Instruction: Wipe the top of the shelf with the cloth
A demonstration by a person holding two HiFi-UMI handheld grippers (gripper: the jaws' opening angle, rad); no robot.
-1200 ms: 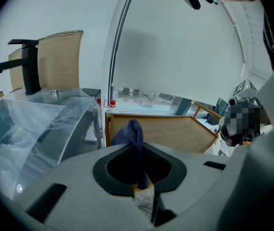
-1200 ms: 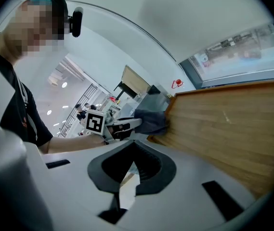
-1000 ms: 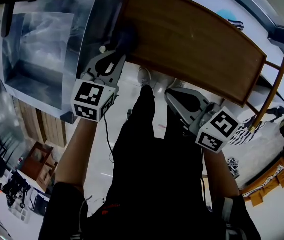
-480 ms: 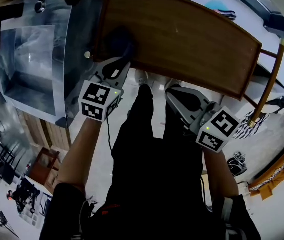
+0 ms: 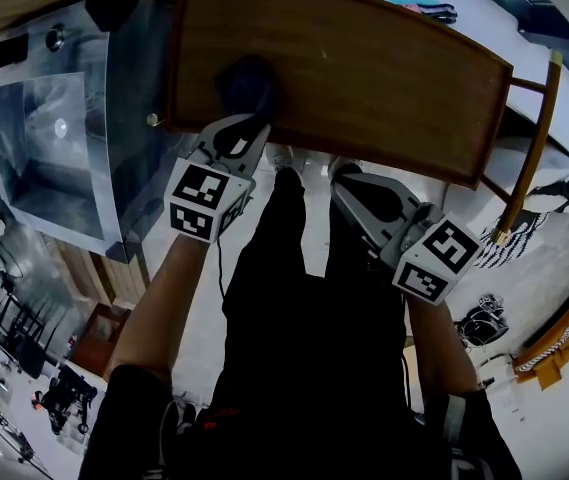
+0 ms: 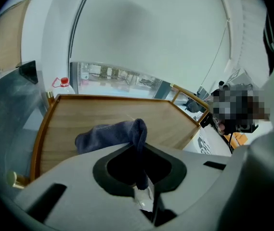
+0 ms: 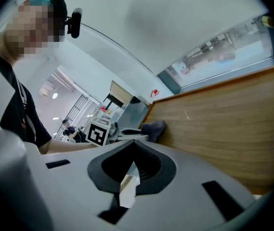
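Head view, dark blue crumpled cloth [image 5: 247, 83] sits on the brown wooden shelf top [image 5: 384, 68] at 11 o'clock; left gripper view, left gripper [image 6: 139, 150] pinches its fold; right gripper view, right gripper [image 7: 132, 153] has its jaws together, empty, cloth at 12 o'clock.

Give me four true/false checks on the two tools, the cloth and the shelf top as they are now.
1. The left tool is shut on the dark blue cloth. True.
2. A stainless steel sink stands next to the brown wooden shelf top, on the person's left. True.
3. The cloth lies in the sink. False: it rests on the shelf top, near the end closest to the sink.
4. The right tool grips a second cloth. False: its jaws are together with nothing between them, and it is well apart from the only cloth.
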